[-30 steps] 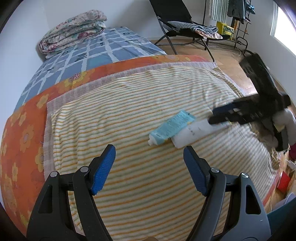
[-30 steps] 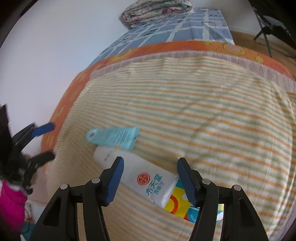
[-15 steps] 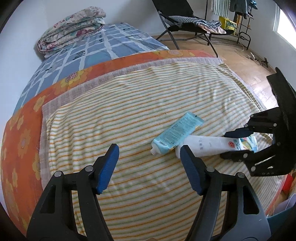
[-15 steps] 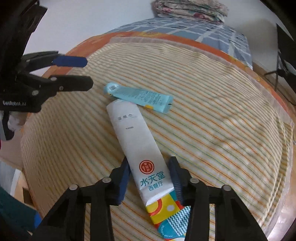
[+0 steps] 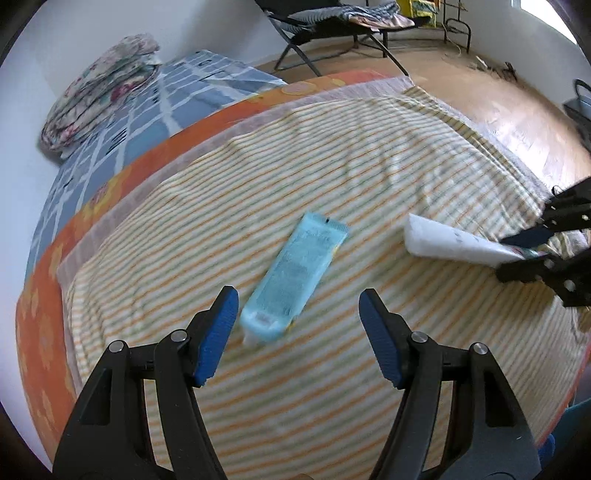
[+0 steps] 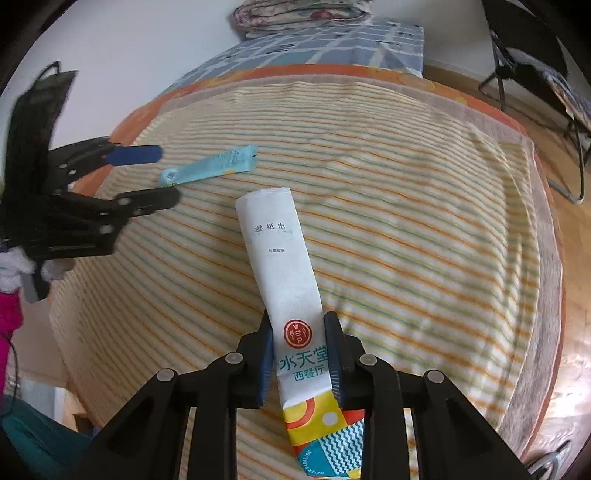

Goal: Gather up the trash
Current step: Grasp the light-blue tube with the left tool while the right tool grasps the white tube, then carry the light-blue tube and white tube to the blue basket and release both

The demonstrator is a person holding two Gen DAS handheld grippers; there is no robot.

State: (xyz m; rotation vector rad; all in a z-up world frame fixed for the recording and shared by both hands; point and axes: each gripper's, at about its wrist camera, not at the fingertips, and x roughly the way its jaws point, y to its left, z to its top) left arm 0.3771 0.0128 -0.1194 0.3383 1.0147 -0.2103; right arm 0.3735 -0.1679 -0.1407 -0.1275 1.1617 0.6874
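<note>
Since a second ago: white wipe packet [image 6: 284,280] pulled away from the blue packet [image 5: 293,284], no longer lying side by side; left gripper [image 5: 297,332] brought in over the blue one.

Right gripper [image 6: 299,354]: jaws closing, blue pads pressed against both long edges of the white wipe packet, clamped near its printed end. Colourful end of the packet sticking back between the black arms, white end reaching forward past the fingertips; seems lifted clear of the striped cover [image 6: 424,240], though hard to judge from this angle. Ahead and to the left of the pads, the blue packet flat on the stripes, with the left gripper's two fingers just beside it. Farther ahead, orange flowered sheet [image 6: 332,70], then blue checked sheet [image 6: 332,44], and a folded quilt [image 6: 299,13] at the wall.

Left gripper: jaws apart, nothing pinched. Blue packet just ahead of the fingertips, its near end lying in the gap between the pads, touching neither; picture blurred here. Off to the right, well apart from the blue packet, white packet's end in the right gripper's grip. Beyond, same striped cover, orange border, checked sheet and quilt at far left; a folding chair [image 5: 332,26] on the wooden floor [image 5: 498,103] farthest off.
</note>
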